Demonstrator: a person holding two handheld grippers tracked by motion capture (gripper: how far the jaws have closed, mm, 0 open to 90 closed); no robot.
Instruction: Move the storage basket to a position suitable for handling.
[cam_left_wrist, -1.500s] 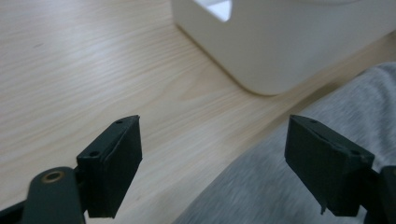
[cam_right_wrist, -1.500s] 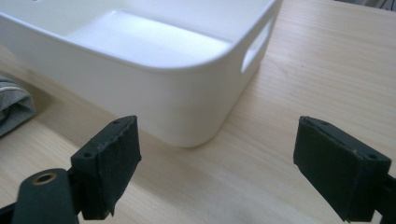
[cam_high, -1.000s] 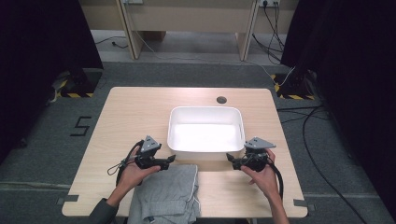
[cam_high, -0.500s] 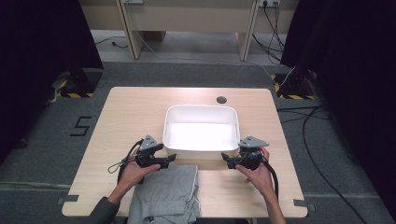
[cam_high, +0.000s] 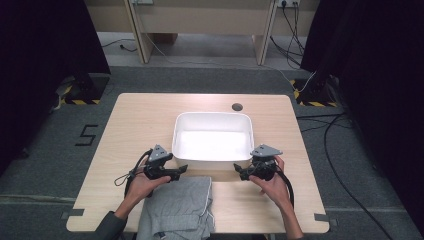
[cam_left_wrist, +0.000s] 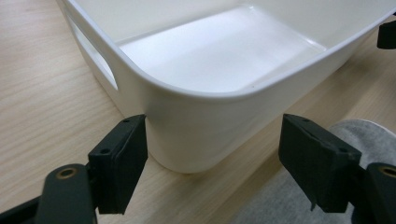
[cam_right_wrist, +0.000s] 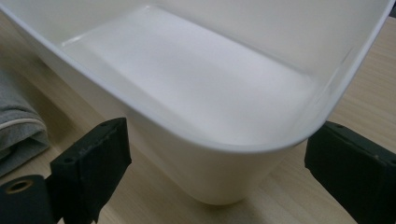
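White bin (cam_high: 212, 140) flanked at its near corners by left gripper (cam_high: 176, 171) and right gripper (cam_high: 242, 173), jaws spread (nothing held); next, probably, closing on the corners.

Seen along the right gripper (cam_right_wrist: 219, 177), its two black jaws stand wide apart on either side of a rounded corner of a white plastic tub (cam_right_wrist: 196, 93), whose empty interior fills the upper frame. The tub sits on a light wooden table (cam_right_wrist: 369, 70). Folded grey cloth (cam_right_wrist: 16, 126) lies at left.
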